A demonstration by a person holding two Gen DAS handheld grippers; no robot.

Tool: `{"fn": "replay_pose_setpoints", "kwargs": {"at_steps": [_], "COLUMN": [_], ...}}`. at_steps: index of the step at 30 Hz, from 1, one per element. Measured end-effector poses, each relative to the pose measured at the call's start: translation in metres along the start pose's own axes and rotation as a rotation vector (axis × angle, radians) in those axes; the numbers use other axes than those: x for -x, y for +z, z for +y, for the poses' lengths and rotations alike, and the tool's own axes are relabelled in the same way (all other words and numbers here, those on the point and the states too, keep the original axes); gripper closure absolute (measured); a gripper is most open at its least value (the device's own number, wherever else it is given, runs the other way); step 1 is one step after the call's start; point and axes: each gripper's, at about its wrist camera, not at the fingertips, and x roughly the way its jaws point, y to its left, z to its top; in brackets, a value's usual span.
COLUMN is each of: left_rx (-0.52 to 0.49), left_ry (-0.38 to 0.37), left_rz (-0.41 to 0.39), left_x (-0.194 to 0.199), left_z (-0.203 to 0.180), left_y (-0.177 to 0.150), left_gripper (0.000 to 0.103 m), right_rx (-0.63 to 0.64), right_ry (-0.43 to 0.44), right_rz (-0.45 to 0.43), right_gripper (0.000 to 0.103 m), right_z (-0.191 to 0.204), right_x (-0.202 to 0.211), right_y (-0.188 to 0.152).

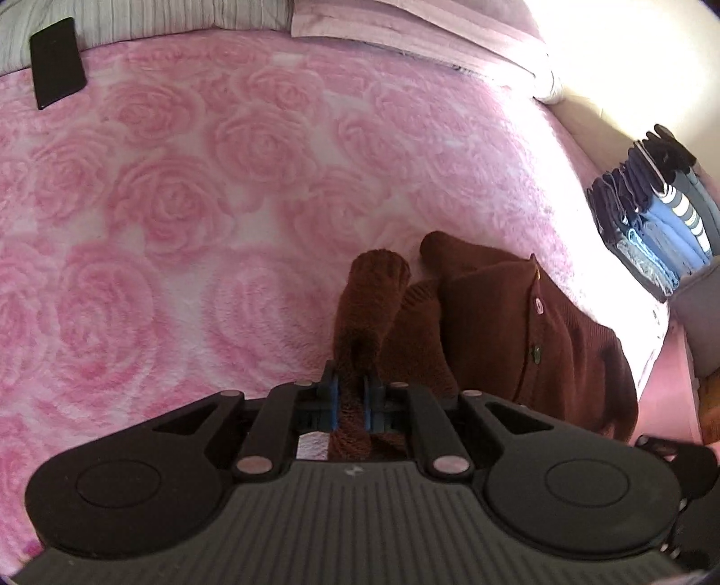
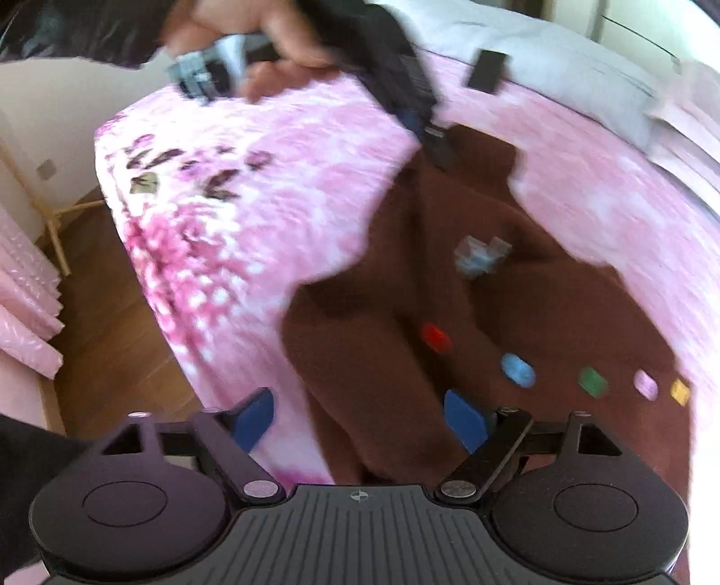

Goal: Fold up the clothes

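Left wrist view: the left gripper [image 1: 351, 398] fills the lower field, its blue pads clenched on a fuzzy brown sleeve [image 1: 360, 310] that runs from the jaws toward 12 o'clock and ends in a rounded cuff. The brown cardigan [image 1: 517, 324] lies at 2 o'clock of the jaws on the rose-patterned pink blanket [image 1: 180, 202], its button placket showing.

Right wrist view (blurred): the right gripper [image 2: 360, 420] stands released, blue pads wide apart, nothing between them; the cardigan body with its coloured buttons [image 2: 517, 369] spreads from 12 to 3 o'clock.

At 11 o'clock a hand [image 2: 270, 40] holds the other tool, whose tip meets the garment's far edge.

Technique, as judged: carry the pinched sleeve across the body in a low arc, keeping it taut and flat, and let go only once it lies square.

Pose: both tools tilt steeply downward toward the bed.
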Motion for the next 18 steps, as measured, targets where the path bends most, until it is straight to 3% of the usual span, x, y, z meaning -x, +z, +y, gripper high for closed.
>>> {"fn": "replay_pose_setpoints", "kwargs": {"at_steps": [3, 4, 5, 6, 8, 11, 13, 18], "left_rx": [0.003, 0.008, 0.019, 0.032, 0.070, 0.095, 0.063, 0.004], "left_ry": [-0.047, -0.068, -0.090, -0.112, -0.153, -0.160, -0.081, 0.070], "left_rz": [0.010, 0.012, 0.010, 0.008, 0.019, 0.071, 0.113, 0.110], "left_x": [-0.004, -0.006, -0.008, -0.010, -0.017, -0.039, -0.055, -0.066], "left_z": [0.005, 0.008, 0.010, 0.013, 0.017, 0.020, 0.017, 0.015], "left_y": [0.003, 0.005, 0.007, 0.010, 0.016, 0.025, 0.027, 0.027], "left_gripper": [0.085, 0.073, 0.064, 0.062, 0.060, 0.056, 0.056, 0.054], "right_rx": [0.038, 0.032, 0.013, 0.000, 0.028, 0.030, 0.011, -0.114], "right_ry": [-0.066, -0.067, -0.049, -0.027, -0.019, 0.023, 0.030, -0.007], "right_rz": [0.029, 0.063, 0.092, 0.115, 0.108, 0.111, 0.114, 0.113], "right_gripper": [0.020, 0.025, 0.042, 0.077, 0.086, 0.092, 0.094, 0.095], "right_z": [0.012, 0.012, 0.009, 0.007, 0.014, 0.029, 0.038, 0.046], "right_x": [-0.037, -0.052, -0.062, -0.067, -0.059, -0.033, -0.014, 0.026], "right_y": [0.009, 0.008, 0.006, 0.003, -0.003, -0.021, -0.033, -0.053]}}
